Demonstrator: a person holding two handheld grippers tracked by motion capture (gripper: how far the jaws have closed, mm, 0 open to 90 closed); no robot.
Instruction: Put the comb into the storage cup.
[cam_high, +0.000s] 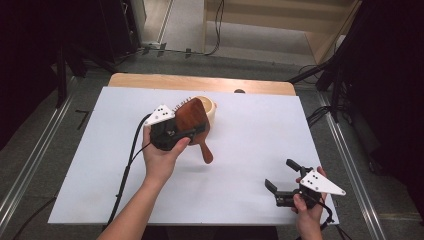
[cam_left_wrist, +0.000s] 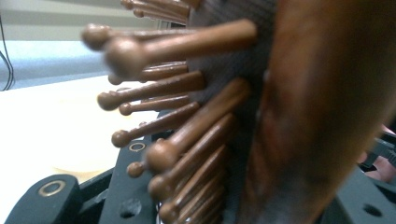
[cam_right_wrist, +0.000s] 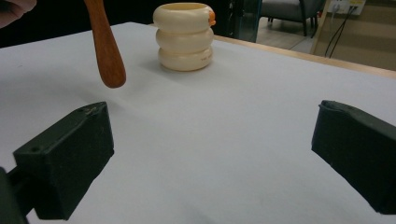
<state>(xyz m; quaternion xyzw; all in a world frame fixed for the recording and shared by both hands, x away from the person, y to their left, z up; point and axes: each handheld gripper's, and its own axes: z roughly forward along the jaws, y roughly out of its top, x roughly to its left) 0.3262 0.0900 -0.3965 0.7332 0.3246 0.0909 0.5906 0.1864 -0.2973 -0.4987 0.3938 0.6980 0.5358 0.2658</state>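
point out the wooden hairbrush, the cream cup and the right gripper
wooden hairbrush (cam_high: 192, 116), high view, back of its head
cream cup (cam_right_wrist: 185, 37), right gripper view, middle ring
right gripper (cam_high: 279, 174), high view, between its fingers

Left hand-held gripper (cam_high: 186, 131) raised, jaws clamped, right hand-held gripper (cam_high: 281, 176) low, jaws spread

The high view looks down and forward over my table (cam_high: 240, 150); my left gripper view sits hard against the brush (cam_left_wrist: 224, 116); my right gripper view looks low across the table, sharing brush and cup (cam_right_wrist: 185, 37).
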